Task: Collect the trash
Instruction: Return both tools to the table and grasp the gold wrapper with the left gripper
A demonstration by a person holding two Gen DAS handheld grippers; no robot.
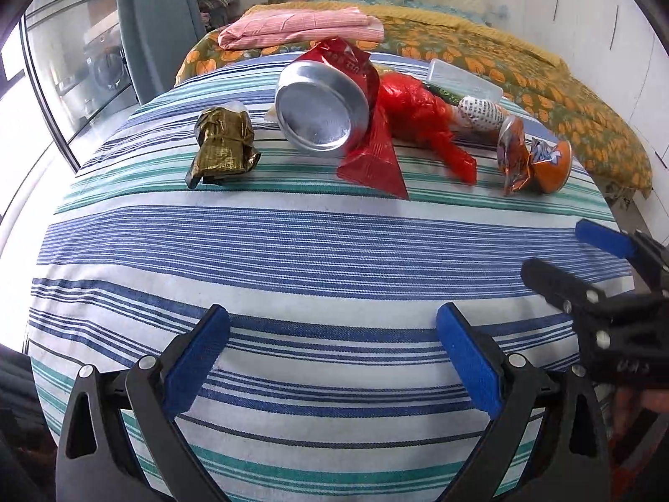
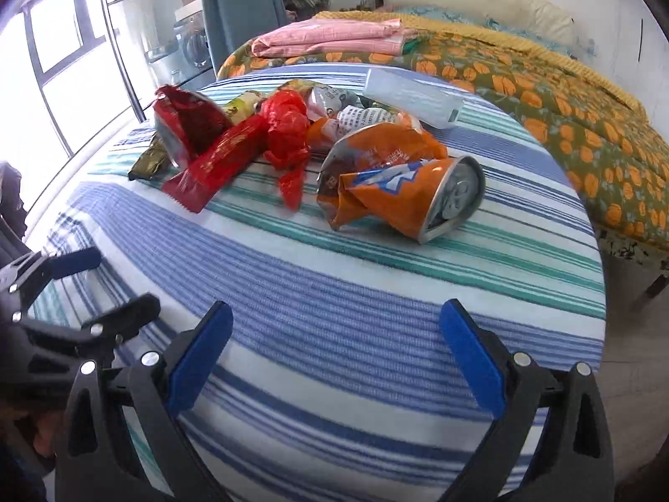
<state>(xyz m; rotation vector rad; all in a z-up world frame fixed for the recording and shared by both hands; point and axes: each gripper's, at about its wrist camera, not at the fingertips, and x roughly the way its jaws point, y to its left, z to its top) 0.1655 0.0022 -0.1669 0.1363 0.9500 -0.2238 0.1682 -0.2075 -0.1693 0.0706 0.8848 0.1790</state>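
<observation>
Trash pile sits on far part of striped cloth [image 2: 334,334]: crushed orange can [image 2: 418,201] nearest, on its side, touching orange wrapper [image 2: 376,154]; red plastic bag [image 2: 288,125], red foil packet [image 2: 209,167], metal bowl [image 1: 322,113] tipped on edge, gold wrapper [image 1: 223,142] apart at left. Left gripper [image 1: 334,359] and right gripper [image 2: 334,355] both spread wide, nothing between fingers, near edge, well short of pile. Folded pink cloth [image 1: 301,27] behind.

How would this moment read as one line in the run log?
task: collect trash | left gripper: open, empty | right gripper: open, empty | crushed orange can: on striped cloth, untouched
</observation>
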